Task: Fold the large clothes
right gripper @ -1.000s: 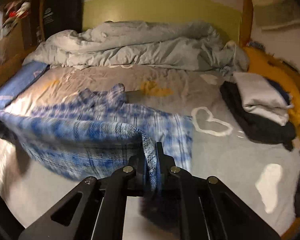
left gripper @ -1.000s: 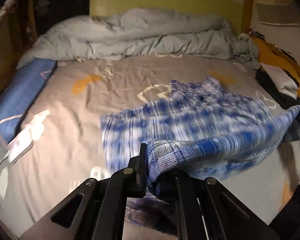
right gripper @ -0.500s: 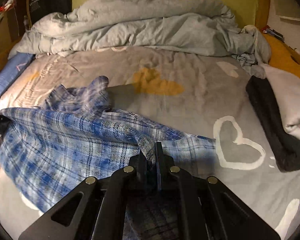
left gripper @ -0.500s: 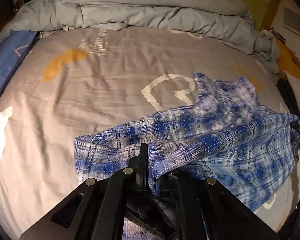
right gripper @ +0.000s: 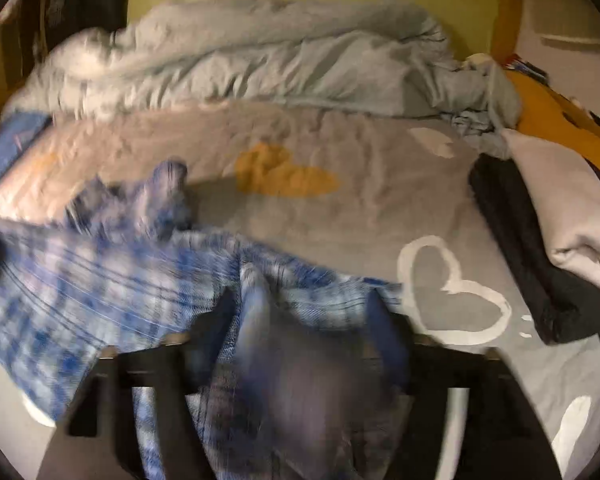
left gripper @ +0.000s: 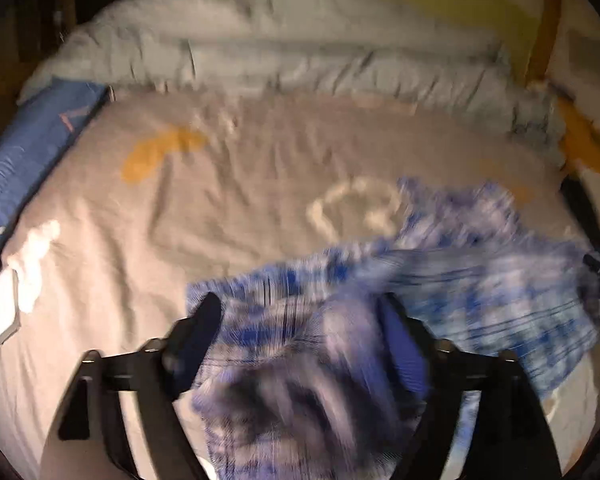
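A blue and white plaid shirt [left gripper: 480, 280] lies partly doubled over on the grey printed bed sheet [left gripper: 220, 220]. My left gripper [left gripper: 296, 308] hangs over the shirt's near left edge. Its jaws are opening and stand wide apart, with loose cloth between them and no pad pressing on it. In the right wrist view the shirt [right gripper: 80, 280] spreads to the left. My right gripper [right gripper: 300, 300] is over the near right edge, its jaws also opening, with a slack fold of cloth between them. Both views are blurred.
A crumpled grey duvet [right gripper: 260, 60] is heaped along the head of the bed. Folded dark and pale clothes [right gripper: 560, 220] are stacked at the right, with a yellow item [right gripper: 548, 108] behind them. A blue pillow [left gripper: 28, 152] and a white flat object [left gripper: 0, 312] lie at the left edge.
Both grippers carried the shirt's near edge forward over the rest of the shirt and lowered it. Both then went from shut on the cloth to wide open, and the cloth is falling slack.
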Available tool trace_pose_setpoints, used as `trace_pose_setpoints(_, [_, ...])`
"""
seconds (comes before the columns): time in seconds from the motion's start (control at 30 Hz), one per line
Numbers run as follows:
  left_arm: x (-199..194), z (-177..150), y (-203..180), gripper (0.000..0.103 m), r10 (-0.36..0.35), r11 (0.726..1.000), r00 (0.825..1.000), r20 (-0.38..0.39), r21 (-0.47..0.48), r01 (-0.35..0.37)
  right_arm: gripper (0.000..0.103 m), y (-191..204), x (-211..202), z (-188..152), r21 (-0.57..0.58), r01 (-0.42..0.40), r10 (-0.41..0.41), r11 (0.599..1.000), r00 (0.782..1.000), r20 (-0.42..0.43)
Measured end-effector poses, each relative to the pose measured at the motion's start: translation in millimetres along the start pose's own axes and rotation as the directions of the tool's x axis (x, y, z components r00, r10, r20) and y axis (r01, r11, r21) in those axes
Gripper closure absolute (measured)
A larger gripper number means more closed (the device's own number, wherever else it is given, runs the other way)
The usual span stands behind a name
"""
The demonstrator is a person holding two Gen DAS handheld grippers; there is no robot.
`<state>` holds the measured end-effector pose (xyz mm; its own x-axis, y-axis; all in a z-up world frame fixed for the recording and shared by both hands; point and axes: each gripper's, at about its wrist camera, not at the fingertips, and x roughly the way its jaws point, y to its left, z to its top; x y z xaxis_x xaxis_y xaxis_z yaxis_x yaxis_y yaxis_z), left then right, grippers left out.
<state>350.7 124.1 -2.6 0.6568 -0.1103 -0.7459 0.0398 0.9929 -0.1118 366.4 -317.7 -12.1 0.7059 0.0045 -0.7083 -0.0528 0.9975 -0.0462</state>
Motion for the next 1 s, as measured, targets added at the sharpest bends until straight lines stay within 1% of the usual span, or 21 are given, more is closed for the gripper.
trace_pose_setpoints(0.03, [-11,0,2,0.019,-0.018,1.000,0.999,0.034,-0.002,0.018,0.029,-6,-9,1,0.016,-0.024,0.024,1.000,1.000,0.018])
trace_pose_setpoints(0.1, [-33,-1,8,0.016,-0.057,0.998,0.993,0.103,-0.015,0.058,0.024,-15,-24,1,0.036,-0.065,0.063,0.997,0.997,0.054])
trace_pose_setpoints(0.17, [-46,-4,16,0.011,-0.073,0.996,0.986,0.153,-0.036,0.079,0.010,-25,-41,0,0.047,-0.083,0.077,0.995,0.990,0.117])
trace_pose_setpoints(0.2, [-48,-5,20,0.011,-0.075,0.996,0.984,0.161,-0.045,0.083,0.007,-28,-47,-2,0.050,-0.080,0.072,0.996,0.987,0.144])
trace_pose_setpoints(0.23, [-47,-5,22,0.010,-0.073,0.995,0.984,0.161,-0.050,0.082,0.004,-30,-50,-3,0.053,-0.075,0.065,0.996,0.985,0.159])
trace_pose_setpoints(0.3, [-39,-9,30,0.010,-0.058,0.995,0.988,0.141,-0.070,0.068,0.004,-36,-50,-6,0.064,-0.076,0.066,0.995,0.985,0.158])
trace_pose_setpoints(0.37, [-27,-17,37,0.010,-0.054,0.994,0.992,0.115,-0.092,0.065,0.004,-41,-40,-9,0.078,-0.082,0.071,0.994,0.989,0.128])
trace_pose_setpoints(0.47, [-4,-30,47,0.010,-0.066,0.991,0.994,0.088,-0.113,0.075,0.004,-47,-15,-17,0.085,-0.045,0.040,0.995,0.997,0.059])
trace_pose_setpoints(0.53, [14,-35,51,0.010,-0.071,0.990,0.996,0.048,-0.118,0.076,0.005,-53,2,-23,0.089,-0.036,0.035,0.995,0.999,0.017])
trace_pose_setpoints(0.6, [30,-39,54,0.010,-0.100,0.987,0.995,0.017,-0.125,0.101,0.020,-57,12,-29,0.090,-0.051,0.051,0.995,0.999,0.006])
trace_pose_setpoints(0.67, [39,-43,56,0.010,-0.122,0.984,0.992,0.012,-0.129,0.122,0.048,-58,20,-33,0.060,-0.065,0.065,0.996,0.998,0.010])
trace_pose_setpoints(0.7, [44,-45,54,0.010,-0.132,0.984,0.991,0.010,-0.123,0.132,0.060,-56,25,-33,0.041,-0.078,0.077,0.996,0.997,0.010])
trace_pose_setpoints(0.73, [46,-46,53,0.011,-0.131,0.985,0.991,0.010,-0.114,0.131,0.084,-57,26,-33,0.042,-0.091,0.090,0.995,0.996,0.019])
trace_pose_setpoints(0.77, [45,-47,52,0.018,-0.131,0.986,0.991,0.020,-0.101,0.133,0.089,-59,26,-32,0.061,-0.115,0.113,0.991,0.993,0.035])
trace_pose_setpoints(0.8, [43,-47,50,0.026,-0.134,0.986,0.990,0.031,-0.093,0.137,0.092,-60,24,-31,0.080,-0.128,0.124,0.989,0.991,0.059])
trace_pose_setpoints(0.83, [41,-47,50,0.050,-0.132,0.987,0.990,0.043,-0.086,0.135,0.094,-61,18,-27,0.091,-0.142,0.133,0.986,0.986,0.104])
trace_pose_setpoints(0.87, [39,-47,50,0.083,-0.131,0.988,0.990,0.059,-0.078,0.135,0.095,-60,11,-23,0.090,-0.143,0.130,0.986,0.981,0.145])
trace_pose_setpoints(0.9, [35,-47,52,0.091,-0.150,0.985,0.985,0.084,-0.078,0.156,0.095,-60,1,-18,0.089,-0.138,0.119,0.986,0.974,0.190])
trace_pose_setpoints(0.93, [31,-46,54,0.091,-0.160,0.982,0.981,0.112,-0.082,0.169,0.095,-59,-12,-12,0.089,-0.143,0.118,0.986,0.963,0.242])
trace_pose_setpoints(0.97, [22,-46,55,0.091,-0.158,0.982,0.974,0.163,-0.081,0.173,0.095,-57,-21,-7,0.089,-0.149,0.119,0.985,0.954,0.276])
trace_pose_setpoints(1.0, [16,-45,55,0.091,-0.151,0.983,0.970,0.191,-0.079,0.168,0.095,-54,-31,-3,0.080,-0.148,0.116,0.986,0.942,0.316])
